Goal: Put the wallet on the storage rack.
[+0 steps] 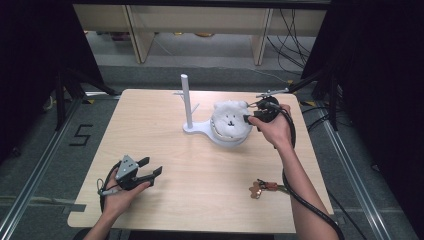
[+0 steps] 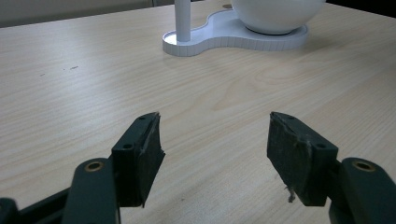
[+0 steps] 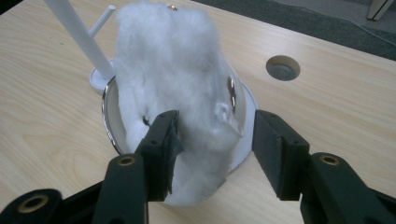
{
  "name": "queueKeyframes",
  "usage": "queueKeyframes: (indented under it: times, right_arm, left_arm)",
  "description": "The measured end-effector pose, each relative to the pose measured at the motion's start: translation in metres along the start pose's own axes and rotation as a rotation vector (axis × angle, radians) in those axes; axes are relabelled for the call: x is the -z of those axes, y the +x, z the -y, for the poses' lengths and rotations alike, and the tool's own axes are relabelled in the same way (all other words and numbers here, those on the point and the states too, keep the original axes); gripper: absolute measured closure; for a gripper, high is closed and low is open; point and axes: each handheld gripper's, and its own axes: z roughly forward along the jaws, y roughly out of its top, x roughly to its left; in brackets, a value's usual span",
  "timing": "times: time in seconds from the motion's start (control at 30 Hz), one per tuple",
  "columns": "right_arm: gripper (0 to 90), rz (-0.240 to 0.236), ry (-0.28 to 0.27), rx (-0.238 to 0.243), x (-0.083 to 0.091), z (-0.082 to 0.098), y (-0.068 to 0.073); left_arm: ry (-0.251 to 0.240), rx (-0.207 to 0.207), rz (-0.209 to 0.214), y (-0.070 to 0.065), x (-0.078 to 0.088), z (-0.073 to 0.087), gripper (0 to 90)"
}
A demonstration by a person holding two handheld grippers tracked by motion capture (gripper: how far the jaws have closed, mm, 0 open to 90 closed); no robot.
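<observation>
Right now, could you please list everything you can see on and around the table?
Table: one, light wood, centre; a round hole in its top.
Stand: one, white, upright post on a flat base, far middle.
Bowl: one, white, on the stand's base.
Plush toy: one, white and fluffy with a face, in the bowl.
Keyring-like trinket: one, brown, near right edge.
Shelving: pale, behind the table.
Left gripper: black, open, near left.
Right gripper: black, open around the plush toy.
</observation>
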Motion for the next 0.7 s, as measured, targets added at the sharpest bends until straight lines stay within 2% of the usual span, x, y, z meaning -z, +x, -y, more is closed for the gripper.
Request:
queueKeyframes:
  times: [0.1, 0.13, 0.17, 0.23, 0.4, 0.43, 0.47, 0.5, 0.53, 0.57, 0.6, 0.63, 0.67, 0.7]
  right_arm:
    - [51.4, -0.006, -0.001, -0.017, 0.003, 0.003, 0.000]
    - [51.4, -0.007, 0.009, -0.056, 0.006, 0.004, 0.003]
    - [51.2, -0.011, -0.001, -0.030, 0.008, 0.006, 0.001]
    - [51.2, -0.016, -0.020, -0.018, 0.012, 0.011, -0.001]
    - [51.1, -0.007, -0.016, -0.047, 0.027, 0.026, -0.003]
    - [51.3, -0.001, 0.005, -0.050, 0.035, 0.037, -0.006]
    - [51.3, -0.001, 0.005, -0.050, 0.035, 0.037, -0.006]
    - [51.9, -0.006, 0.016, -0.054, 0.042, 0.050, -0.011]
    - [52.2, 0.013, 0.035, -0.080, 0.045, 0.058, -0.011]
    - [52.6, 0.014, 0.043, -0.084, 0.048, 0.065, -0.013]
    - [52.6, 0.014, 0.043, -0.084, 0.048, 0.065, -0.013]
    - [52.8, 0.012, 0.048, -0.099, 0.050, 0.073, -0.015]
    - [53.5, 0.015, 0.073, -0.097, 0.054, 0.087, -0.023]
    - [53.9, 0.017, 0.083, -0.097, 0.056, 0.094, -0.025]
  left_arm:
    - [-0.001, 0.000, 0.002, 0.000, 0.000, 0.000, 34.6]
    - [-0.001, -0.001, 0.002, 0.000, 0.000, 0.000, 34.7]
    - [-0.002, -0.001, 0.002, 0.000, 0.000, 0.000, 34.6]
    - [-0.002, 0.000, 0.000, 0.000, 0.001, 0.000, 34.6]
    - [-0.002, 0.002, -0.001, 0.000, 0.000, 0.000, 34.6]
    - [-0.002, 0.002, -0.002, 0.000, 0.000, 0.000, 34.6]
    - [-0.002, 0.002, -0.002, 0.000, 0.000, 0.000, 34.5]
    - [-0.002, 0.003, -0.002, 0.000, 0.000, 0.000, 34.5]
    - [-0.003, 0.003, -0.002, 0.000, 0.000, 0.000, 34.5]
    - [-0.002, 0.005, -0.002, 0.000, 0.000, 0.000, 34.5]
    - [-0.002, 0.005, -0.002, 0.000, 0.000, 0.000, 34.4]
    - [-0.009, 0.008, 0.003, 0.000, 0.000, 0.000, 34.4]
    - [0.000, 0.013, -0.008, 0.000, 0.001, 0.000, 34.3]
    - [-0.001, 0.014, -0.004, 0.001, 0.000, 0.000, 34.3]
